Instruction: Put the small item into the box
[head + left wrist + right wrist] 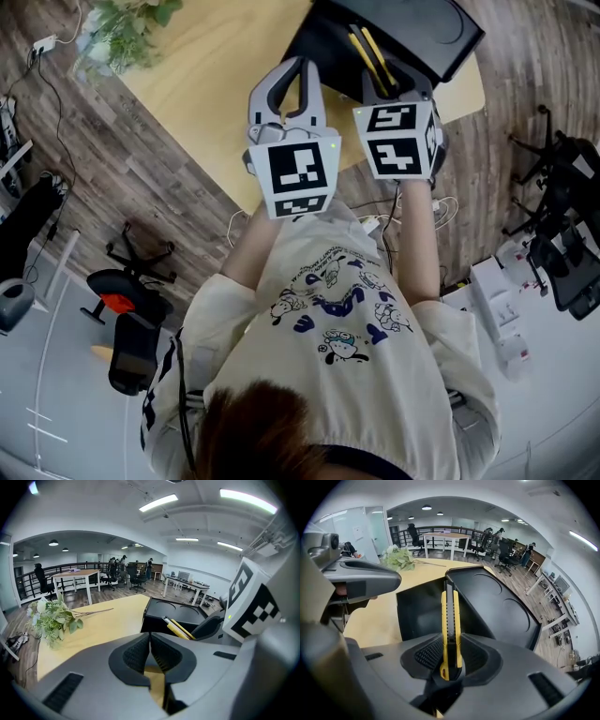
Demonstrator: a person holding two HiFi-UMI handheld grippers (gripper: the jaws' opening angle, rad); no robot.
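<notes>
Farthest left of the box (419, 609), a bunch of green leafy sprigs (52, 618) lies on the pale wooden table (108, 623), well apart from everything else. Closer to the box, on its left, I hold the left gripper (150, 641) over the table. Its ribbed pads are pressed together at the tips with nothing between them, and only bare tabletop shows through the slit beneath them. Just right of it, level with it in the head view, the right gripper (451, 657) is clamped on the small item, a yellow-and-black utility knife (451, 620). The pads grip the knife near its butt end, one on each flat side, and its body runs straight out along the jaws. The tip points away from me and reaches over the near edge of the box, so most of the knife hangs above the dark open interior without touching the bottom. The box itself sits at the table's far right, and its black lid (501, 604) is thrown open, leaning back to the right of the knife, with two round recesses showing on its inner face.
</notes>
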